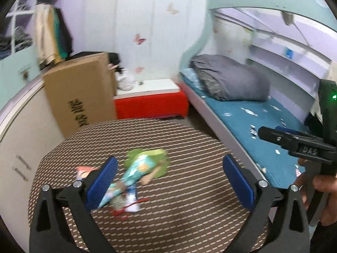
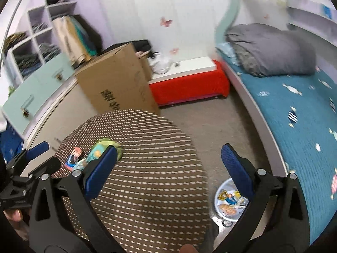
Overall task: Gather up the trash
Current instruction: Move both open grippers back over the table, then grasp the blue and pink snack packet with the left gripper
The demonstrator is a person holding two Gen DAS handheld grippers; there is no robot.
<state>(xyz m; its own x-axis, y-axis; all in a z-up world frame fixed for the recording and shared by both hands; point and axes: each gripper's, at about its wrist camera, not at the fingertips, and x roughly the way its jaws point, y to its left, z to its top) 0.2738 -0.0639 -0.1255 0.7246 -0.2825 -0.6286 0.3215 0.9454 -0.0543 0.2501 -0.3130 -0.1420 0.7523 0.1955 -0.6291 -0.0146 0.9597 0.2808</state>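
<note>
Approach step: my left tongs (image 1: 168, 172) and right tongs (image 2: 168, 160), both wide open and empty, hover over the table (image 1: 189, 143); next, left closes on the wrapper pile (image 1: 137, 175).

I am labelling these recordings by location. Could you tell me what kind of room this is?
Most likely a child's bedroom. A bunk bed with a folded grey duvet stands along one wall, butterfly stickers decorate the wall, and open shelves hold folded clothes. Snack wrappers lie on a round table.
</note>
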